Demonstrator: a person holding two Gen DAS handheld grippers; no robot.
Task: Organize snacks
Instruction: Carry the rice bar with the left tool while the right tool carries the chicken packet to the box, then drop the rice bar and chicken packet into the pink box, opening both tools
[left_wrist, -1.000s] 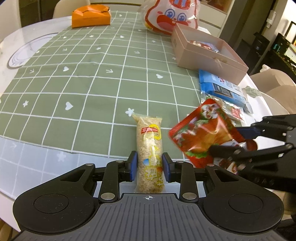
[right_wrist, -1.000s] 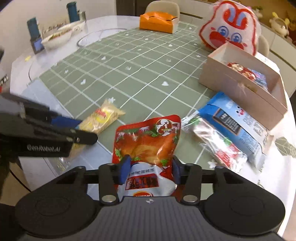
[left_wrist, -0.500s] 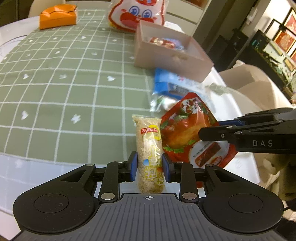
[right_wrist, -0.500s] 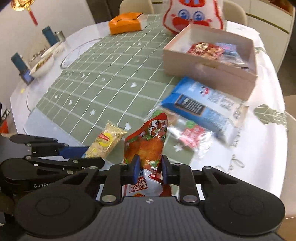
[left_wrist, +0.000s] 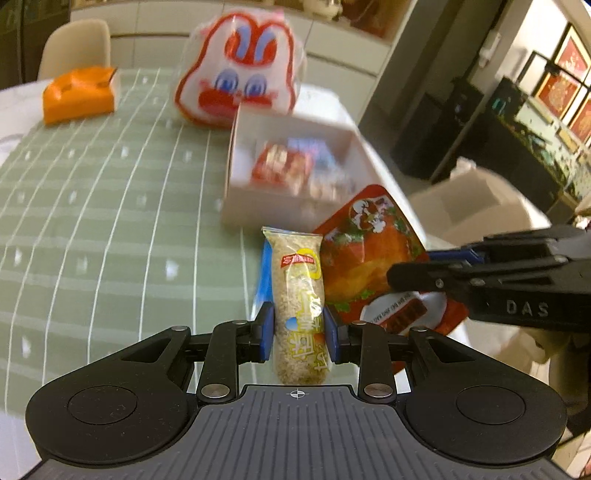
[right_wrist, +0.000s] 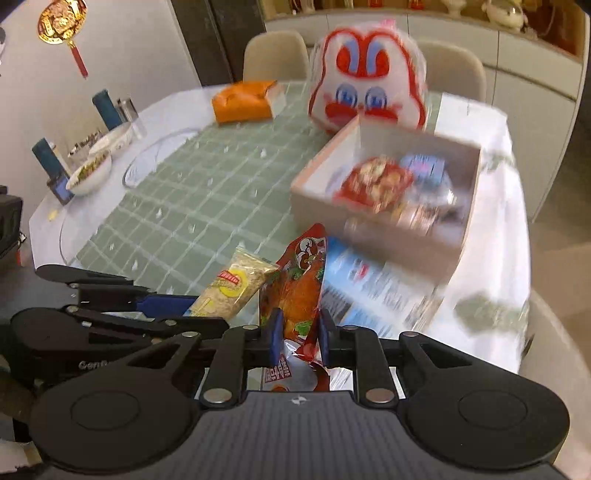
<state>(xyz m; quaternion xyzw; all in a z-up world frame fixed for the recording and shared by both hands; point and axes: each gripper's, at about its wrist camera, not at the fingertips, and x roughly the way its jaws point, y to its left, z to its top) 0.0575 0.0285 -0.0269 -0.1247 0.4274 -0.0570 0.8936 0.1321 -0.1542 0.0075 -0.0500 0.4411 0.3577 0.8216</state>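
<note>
My left gripper is shut on a long clear pack of rice crackers with a yellow and red label, held above the table. Beside it my right gripper is shut on a red snack pouch, squeezed into a fold between the pads. In the left wrist view the pouch hangs just right of the cracker pack, and the right gripper comes in from the right. A pale pink open box holding several snacks stands ahead of both.
A blue snack bag lies on the table below the box. A white and red rabbit-face bag stands behind the box, an orange box at the far side. Bowls and blue bottles sit at the left edge.
Both grippers have risen off the green tablecloth with their packs and moved toward the pink box. The right gripper's jaws narrowed, folding the red pouch between them.
</note>
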